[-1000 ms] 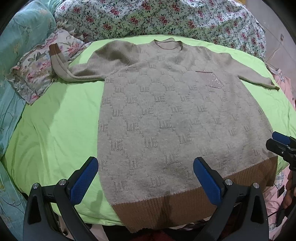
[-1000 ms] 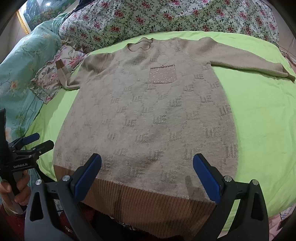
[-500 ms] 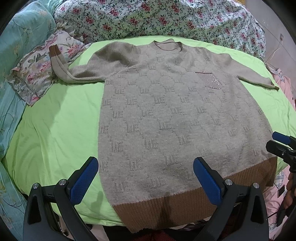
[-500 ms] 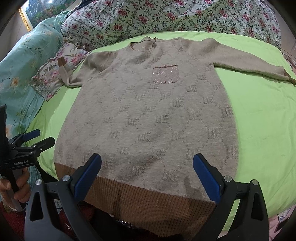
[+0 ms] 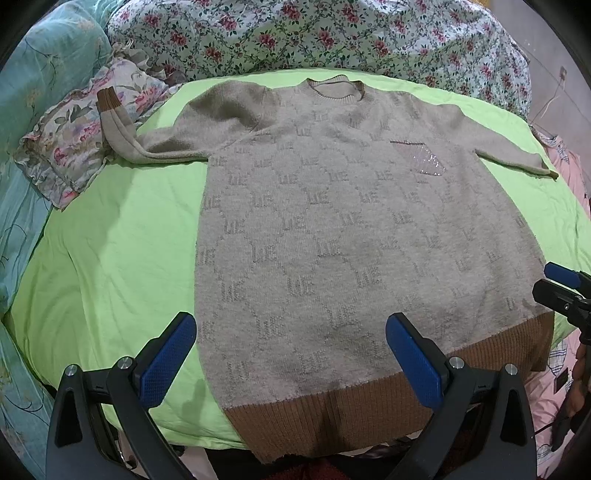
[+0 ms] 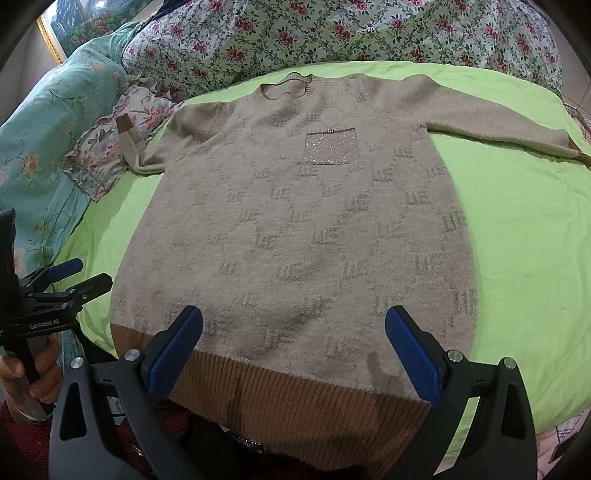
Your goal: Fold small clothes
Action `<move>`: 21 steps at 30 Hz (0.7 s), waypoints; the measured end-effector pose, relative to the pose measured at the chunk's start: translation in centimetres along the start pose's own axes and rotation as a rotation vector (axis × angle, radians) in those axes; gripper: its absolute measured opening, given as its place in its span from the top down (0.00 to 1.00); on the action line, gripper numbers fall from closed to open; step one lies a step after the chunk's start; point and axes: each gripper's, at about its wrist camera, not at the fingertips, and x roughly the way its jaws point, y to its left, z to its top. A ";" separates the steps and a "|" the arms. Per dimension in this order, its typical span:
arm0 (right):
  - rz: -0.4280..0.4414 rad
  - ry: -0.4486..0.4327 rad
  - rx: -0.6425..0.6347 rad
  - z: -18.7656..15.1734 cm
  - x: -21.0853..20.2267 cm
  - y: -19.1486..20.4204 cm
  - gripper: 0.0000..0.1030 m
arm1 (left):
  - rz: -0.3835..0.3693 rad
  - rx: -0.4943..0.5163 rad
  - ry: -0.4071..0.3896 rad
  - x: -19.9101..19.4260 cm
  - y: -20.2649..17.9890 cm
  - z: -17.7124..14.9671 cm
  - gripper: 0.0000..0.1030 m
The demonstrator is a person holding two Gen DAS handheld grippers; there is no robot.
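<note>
Left wrist view: the left gripper [image 5: 290, 354] hovers with its blue-padded fingers [image 5: 168, 360] spread wide and nothing between them, above the lower part of the sweater [image 5: 351, 240]. One finger sits over the green sheet [image 5: 110, 266] just beside the sweater's edge, the other over the knit near the brown ribbed hem [image 5: 369, 413]. The right gripper [image 5: 557, 284] shows at the far right edge, near the hem's corner.

In the right wrist view the right gripper [image 6: 293, 350] also has its fingers released wide, empty, poised above the hem [image 6: 295, 406]. The left gripper [image 6: 70, 277] appears at the left, its fingers parted, held by a hand [image 6: 26, 376].

The sweater [image 6: 314, 229] lies flat, front up, on the green sheet [image 6: 517, 240], neckline away from the cameras. A sparkly pocket [image 6: 330, 146] sits on the chest. One sleeve bends up onto a floral pillow [image 5: 70, 147], its brown cuff [image 5: 107, 99] resting there; the other sleeve [image 6: 498, 125] stretches out sideways across the sheet. A flowered quilt [image 5: 314, 33] is bunched behind the neckline, and teal bedding [image 6: 44, 122] lies beside the pillow.
</note>
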 end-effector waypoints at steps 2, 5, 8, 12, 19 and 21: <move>-0.002 -0.006 0.000 0.0 0.0 0.1 0.04 | -0.006 -0.004 0.007 0.1 0.0 0.1 0.00; -0.004 0.011 0.001 0.0 0.0 0.0 0.04 | -0.010 -0.003 0.009 0.4 -0.1 0.1 0.00; 0.021 0.013 0.020 -0.1 0.0 -0.2 0.04 | -0.014 -0.004 0.021 0.8 -0.2 0.3 0.00; 0.028 -0.044 0.019 -0.1 0.4 -0.8 0.04 | -0.016 0.002 0.040 1.3 -0.4 0.6 0.00; 0.045 -0.078 0.083 0.5 0.0 -3.1 0.04 | -0.051 -0.005 0.027 2.4 -0.4 1.8 0.00; 0.029 -0.100 0.131 1.0 -0.4 -5.1 0.04 | -0.063 -0.022 0.043 2.9 0.0 2.4 0.00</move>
